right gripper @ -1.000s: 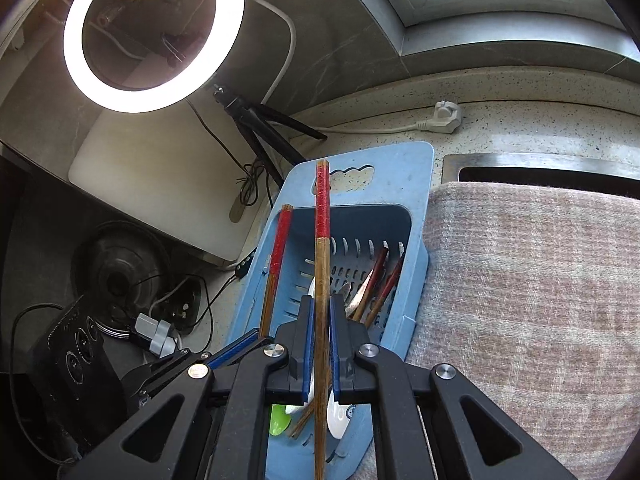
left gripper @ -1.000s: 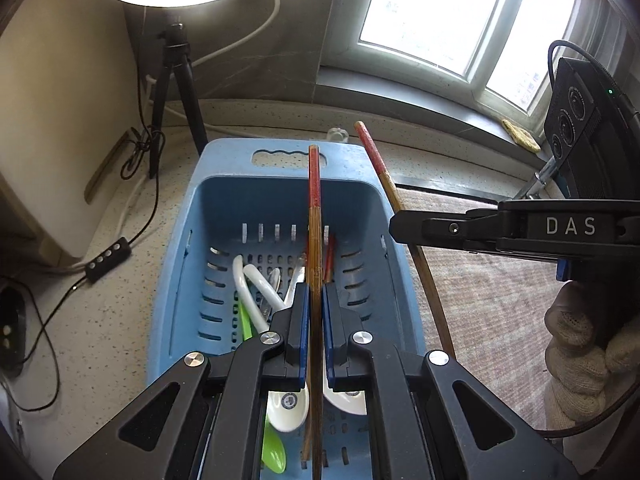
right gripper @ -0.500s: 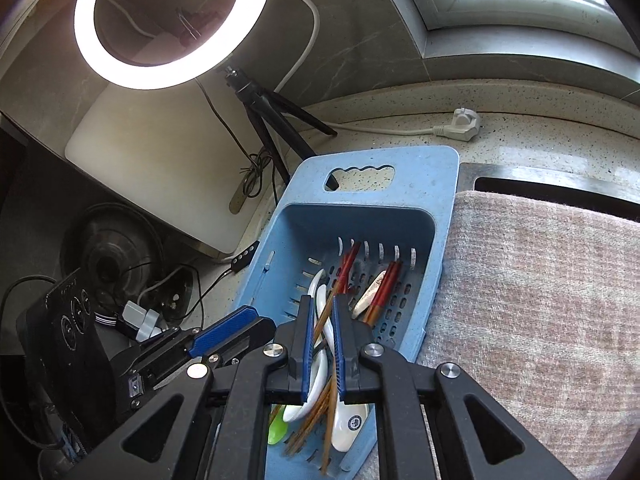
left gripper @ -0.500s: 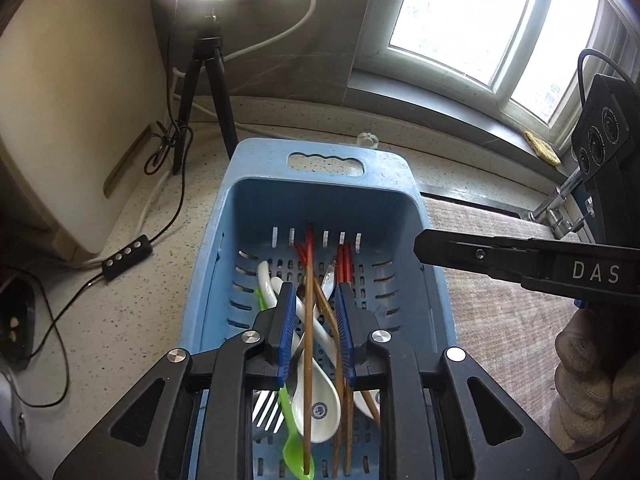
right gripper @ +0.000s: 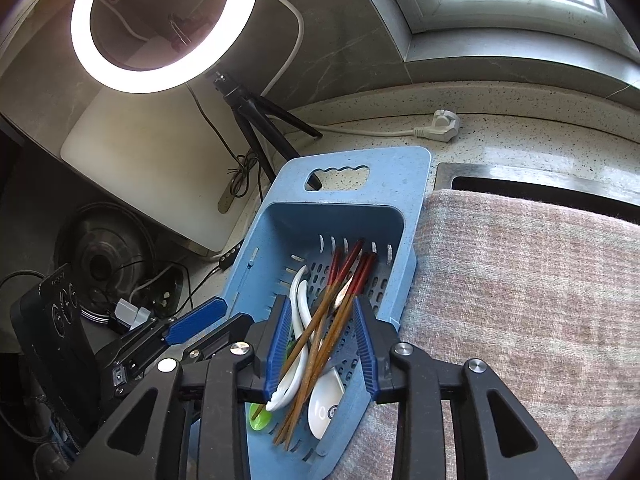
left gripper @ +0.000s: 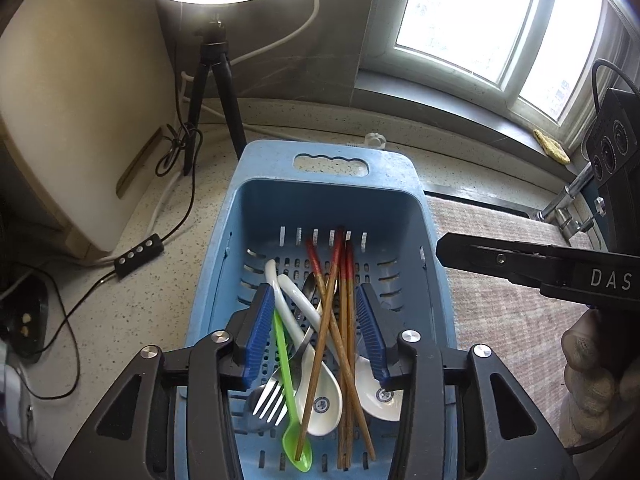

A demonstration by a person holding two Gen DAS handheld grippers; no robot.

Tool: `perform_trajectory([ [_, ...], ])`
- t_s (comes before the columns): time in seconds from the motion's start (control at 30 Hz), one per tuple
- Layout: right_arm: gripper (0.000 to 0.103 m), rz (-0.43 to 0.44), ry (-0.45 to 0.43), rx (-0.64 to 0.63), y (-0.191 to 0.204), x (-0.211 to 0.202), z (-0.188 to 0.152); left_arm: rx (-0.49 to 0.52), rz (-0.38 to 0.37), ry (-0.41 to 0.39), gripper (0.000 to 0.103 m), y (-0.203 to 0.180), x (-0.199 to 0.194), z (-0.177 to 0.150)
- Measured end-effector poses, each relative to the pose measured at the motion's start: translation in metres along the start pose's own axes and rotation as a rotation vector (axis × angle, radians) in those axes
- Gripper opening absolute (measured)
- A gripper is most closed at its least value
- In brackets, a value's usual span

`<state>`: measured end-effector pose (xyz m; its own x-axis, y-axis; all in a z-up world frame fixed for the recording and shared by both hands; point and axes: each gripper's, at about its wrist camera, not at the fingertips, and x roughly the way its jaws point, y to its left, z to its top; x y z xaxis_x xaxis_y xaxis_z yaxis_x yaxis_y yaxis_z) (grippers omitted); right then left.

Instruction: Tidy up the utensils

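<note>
Chopsticks [left gripper: 344, 312] lie in the blue basket [left gripper: 400, 168]; both tools, left [left gripper: 318, 332] and right [right gripper: 320, 344], just spread, pinch nothing.

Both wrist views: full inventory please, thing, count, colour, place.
plastic slotted basket: 1, blue, on the speckled counter, beside the cloth.
wooden chopsticks: about 4, brown with red ends, lying crossed in the basket.
ceramic soup spoons: 2, white, in the basket.
plastic spoon: 1, green, in the basket.
metal fork: 1, silver, in the basket.
woven cloth: 1, pinkish grey, right of the basket.
ring light: 1, white, on a black tripod behind the basket.
wall plug: 1, white, on the counter.
left gripper: black, blue pads, open over the basket, nothing held.
right gripper: same, open, nothing held.
gloved hand: 1, white, holding the right gripper.
</note>
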<state>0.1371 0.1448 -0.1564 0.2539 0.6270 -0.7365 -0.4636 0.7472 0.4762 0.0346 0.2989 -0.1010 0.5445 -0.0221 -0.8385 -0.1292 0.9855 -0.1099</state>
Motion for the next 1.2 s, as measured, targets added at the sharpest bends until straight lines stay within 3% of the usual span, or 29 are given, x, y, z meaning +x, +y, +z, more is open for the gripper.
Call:
perform_trajectory([
  [0.07,0.038,0.0,-0.005,0.003,-0.004,-0.003,-0.001,-0.008,0.006,0.002,0.047,-0.001,-0.001,0.0],
  [0.17,0.039,0.0,-0.007,0.005,-0.009,-0.008,-0.002,-0.013,0.021,0.004,0.051,-0.004,-0.003,0.0],
  [0.23,0.04,-0.001,-0.01,0.004,-0.012,-0.012,-0.003,-0.018,0.035,0.001,0.059,-0.007,-0.005,0.0],
  [0.43,0.041,0.003,-0.044,-0.019,-0.021,-0.029,-0.007,-0.03,0.067,-0.007,0.065,-0.017,-0.015,-0.001],
  [0.57,0.054,0.01,-0.079,-0.053,-0.026,-0.044,-0.009,-0.037,0.1,-0.023,0.069,-0.026,-0.026,-0.003],
  [0.63,0.054,0.008,-0.094,-0.075,-0.028,-0.053,-0.011,-0.042,0.12,-0.035,0.073,-0.032,-0.032,-0.005],
  [0.73,0.056,0.01,-0.103,-0.109,-0.03,-0.064,-0.012,-0.058,0.133,-0.051,0.073,-0.04,-0.041,-0.007],
  [0.83,0.065,0.02,-0.109,-0.141,-0.032,-0.074,-0.015,-0.085,0.152,-0.063,0.077,-0.05,-0.051,-0.012],
  [1.0,0.067,0.01,-0.128,-0.217,-0.035,-0.096,-0.022,-0.121,0.168,-0.088,0.078,-0.07,-0.066,-0.02],
  [1.2,0.074,0.027,-0.146,-0.223,-0.05,-0.121,-0.029,-0.149,0.187,-0.114,0.079,-0.094,-0.081,-0.033],
])
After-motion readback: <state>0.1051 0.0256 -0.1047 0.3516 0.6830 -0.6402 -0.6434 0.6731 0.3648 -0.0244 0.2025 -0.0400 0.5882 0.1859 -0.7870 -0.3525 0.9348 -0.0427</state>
